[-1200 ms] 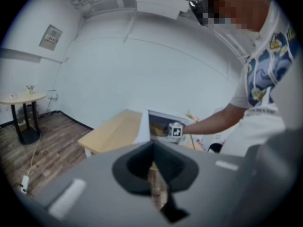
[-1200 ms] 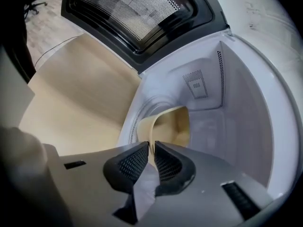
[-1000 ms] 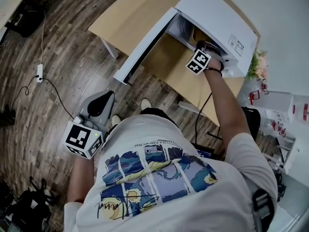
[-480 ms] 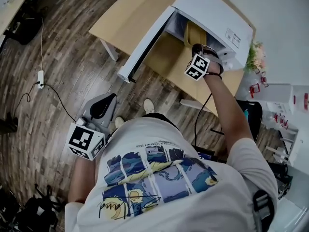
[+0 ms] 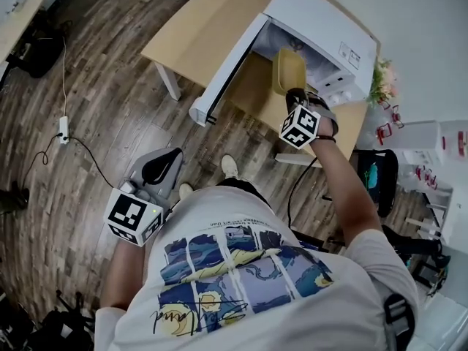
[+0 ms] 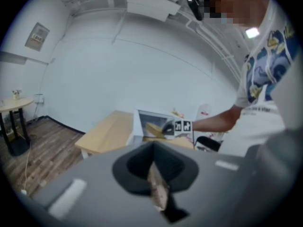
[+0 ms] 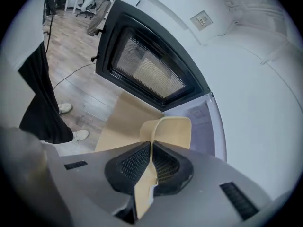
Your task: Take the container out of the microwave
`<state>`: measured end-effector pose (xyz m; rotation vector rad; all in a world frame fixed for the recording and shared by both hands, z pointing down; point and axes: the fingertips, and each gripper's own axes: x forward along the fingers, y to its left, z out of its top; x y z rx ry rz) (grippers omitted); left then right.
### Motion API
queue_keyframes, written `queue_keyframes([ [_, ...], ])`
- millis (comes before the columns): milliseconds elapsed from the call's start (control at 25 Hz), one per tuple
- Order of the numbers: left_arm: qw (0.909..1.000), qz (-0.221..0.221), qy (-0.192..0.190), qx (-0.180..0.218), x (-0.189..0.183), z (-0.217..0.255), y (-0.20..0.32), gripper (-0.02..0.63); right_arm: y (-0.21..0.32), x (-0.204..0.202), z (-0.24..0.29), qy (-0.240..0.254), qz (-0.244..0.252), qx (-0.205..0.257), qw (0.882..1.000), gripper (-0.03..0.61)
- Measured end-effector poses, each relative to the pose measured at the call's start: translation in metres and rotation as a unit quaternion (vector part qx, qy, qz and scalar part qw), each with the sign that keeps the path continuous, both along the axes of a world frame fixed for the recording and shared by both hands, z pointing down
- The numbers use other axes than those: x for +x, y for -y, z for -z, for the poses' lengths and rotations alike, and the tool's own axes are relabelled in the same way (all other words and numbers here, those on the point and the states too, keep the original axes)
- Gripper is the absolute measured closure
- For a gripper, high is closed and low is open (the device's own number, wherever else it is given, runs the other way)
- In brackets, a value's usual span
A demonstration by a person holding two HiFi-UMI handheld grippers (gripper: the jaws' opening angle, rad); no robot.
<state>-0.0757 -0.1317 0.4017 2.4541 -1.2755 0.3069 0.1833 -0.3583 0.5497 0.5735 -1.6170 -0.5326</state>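
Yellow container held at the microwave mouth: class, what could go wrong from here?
1. The right gripper pinches only the thin rim of the pale yellow container, so it may slip or tilt.
2. The open white microwave door stands close beside it; a sideways swing could knock the door.

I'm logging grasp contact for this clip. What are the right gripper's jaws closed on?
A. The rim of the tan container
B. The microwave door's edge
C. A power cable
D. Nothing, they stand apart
A: in the right gripper view, the right gripper has its jaws pressed together on the thin rim of the tan container, with the container's wall running on between them.
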Motion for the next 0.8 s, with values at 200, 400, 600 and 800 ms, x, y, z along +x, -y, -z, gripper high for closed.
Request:
queue_keyframes([
  [200, 0.9998, -0.021, -0.002, 0.007, -0.006, 0.003, -0.015, 0.604, -0.051, -0.013, 0.01, 0.017, -0.01, -0.018, 1.0, 0.56],
  [400, 0.9991, -0.039, -0.006, 0.011, -0.013, 0.003, -0.03, 0.605, -0.1, -0.027, 0.023, 0.037, -0.022, -0.034, 0.998, 0.56],
  [600, 0.9982, -0.059, -0.008, 0.013, -0.014, 0.0, -0.045, 0.605, -0.141, -0.034, 0.038, 0.052, -0.03, -0.038, 0.997, 0.56],
  [800, 0.9968, -0.078, -0.013, 0.013, -0.012, -0.005, -0.06, 0.605, -0.177, -0.039, 0.054, 0.059, -0.036, -0.038, 0.997, 0.561],
])
